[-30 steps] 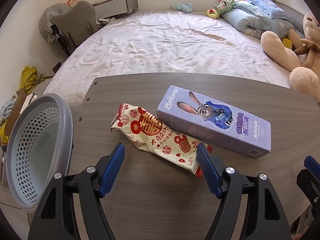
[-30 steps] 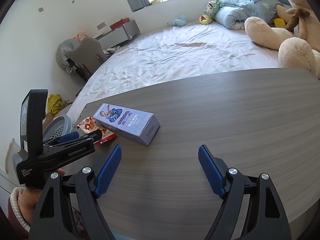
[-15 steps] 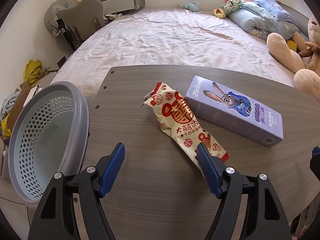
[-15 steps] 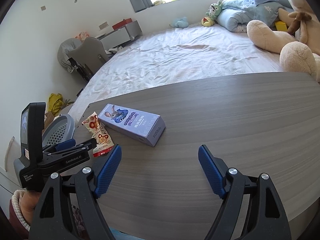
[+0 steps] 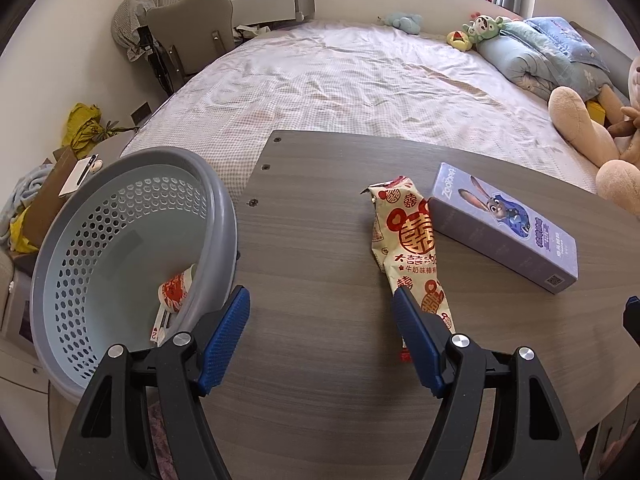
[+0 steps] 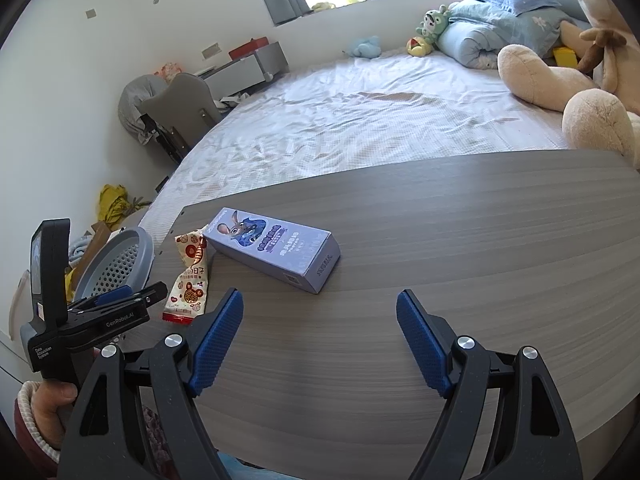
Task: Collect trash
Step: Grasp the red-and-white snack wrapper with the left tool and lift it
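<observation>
A red-and-cream snack wrapper (image 5: 410,244) lies on the wooden table (image 5: 320,208), touching a purple rabbit-print box (image 5: 504,228). A grey perforated basket (image 5: 100,248) stands off the table's left edge and holds a small red-and-white wrapper (image 5: 174,292). My left gripper (image 5: 320,320) is open and empty over the table, its right finger above the wrapper's near end. My right gripper (image 6: 320,324) is open and empty, nearer the front edge. In the right wrist view I see the wrapper (image 6: 192,276), the box (image 6: 276,248), the basket (image 6: 116,264) and the left gripper (image 6: 124,300).
A bed (image 5: 360,80) with plush toys (image 5: 580,128) lies beyond the table. A chair (image 5: 188,44) and clutter (image 5: 84,124) stand at the left by the wall.
The left gripper has swung left toward the basket: the wrapper and box now sit at its right and the basket's inside shows. The right gripper barely moved.
</observation>
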